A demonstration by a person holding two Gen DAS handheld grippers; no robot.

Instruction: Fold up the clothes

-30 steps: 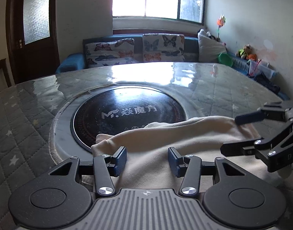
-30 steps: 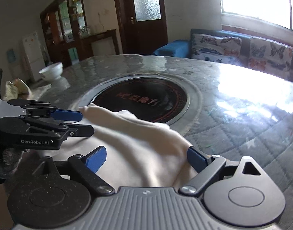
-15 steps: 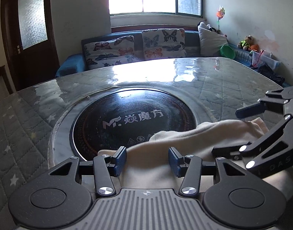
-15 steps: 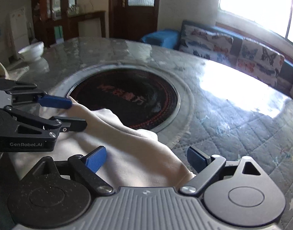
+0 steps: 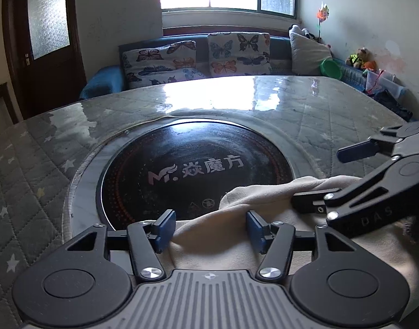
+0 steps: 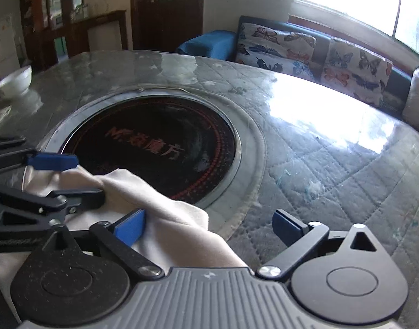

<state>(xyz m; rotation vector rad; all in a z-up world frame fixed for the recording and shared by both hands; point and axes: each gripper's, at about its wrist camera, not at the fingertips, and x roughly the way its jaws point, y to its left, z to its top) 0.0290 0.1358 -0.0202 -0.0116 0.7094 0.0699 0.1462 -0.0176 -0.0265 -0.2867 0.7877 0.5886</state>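
Note:
A cream garment lies bunched at the table's near edge, and its far edge overlaps the black cooktop. My left gripper hangs over it with its jaws opening; the fabric runs between and under the blue pads, which do not press on it. In the right wrist view the garment lies against the left pad of my right gripper, whose jaws are opening wide and grip nothing. Each gripper shows in the other's view: the right gripper at the right edge, the left gripper at the left edge.
The round table has a grey quilted cover under glossy plastic, with the round cooktop set in its middle. A white bowl stands at the far left edge. A sofa with butterfly cushions runs behind the table.
Both grippers have drawn back toward the near edge. The garment's far edge came with them, so more of the black cooktop shows. The left gripper's jaws have spread wider.

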